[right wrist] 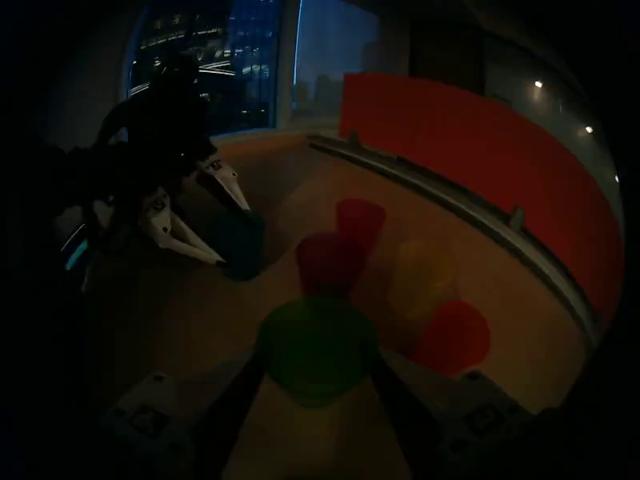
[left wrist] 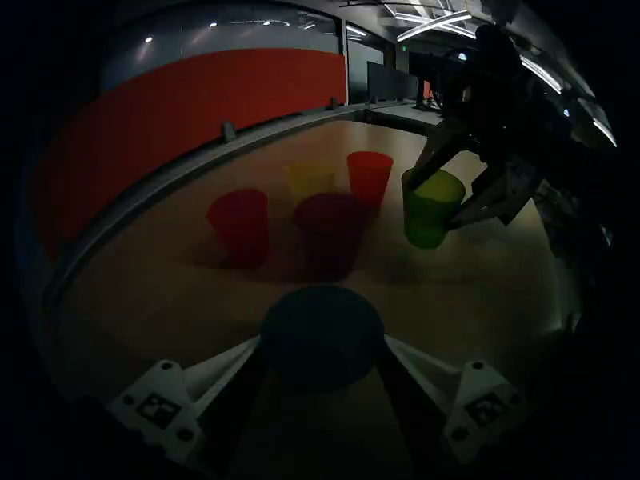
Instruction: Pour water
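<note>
While the green cup (right wrist: 316, 336) sits clamped between the fingers of the right gripper (right wrist: 316, 356), one finger pressing on each side of its wall, the blue cup (left wrist: 320, 320) is pinned the same way in the left gripper (left wrist: 322, 340). So both hands are loaded, jaws closed to the width of a cup. Both cups look upright, mouths up, and it's too dark to tell which one has water in it.

Now the line that matters: seen from the left gripper, the green cup hangs ahead and off to the right, well apart from the blue one. From the right gripper, the blue cup lies ahead and to the left. The two grippers face each other at an angle across the table (left wrist: 200, 304).

Four cups (left wrist: 330, 232) stand loose in a cluster between them, towards the table edge under the red panel (left wrist: 200, 104), untouched.

My read is that pouring hasn't begun. One rim has to come over the other before any tilt, or the water lands on the table.
</note>
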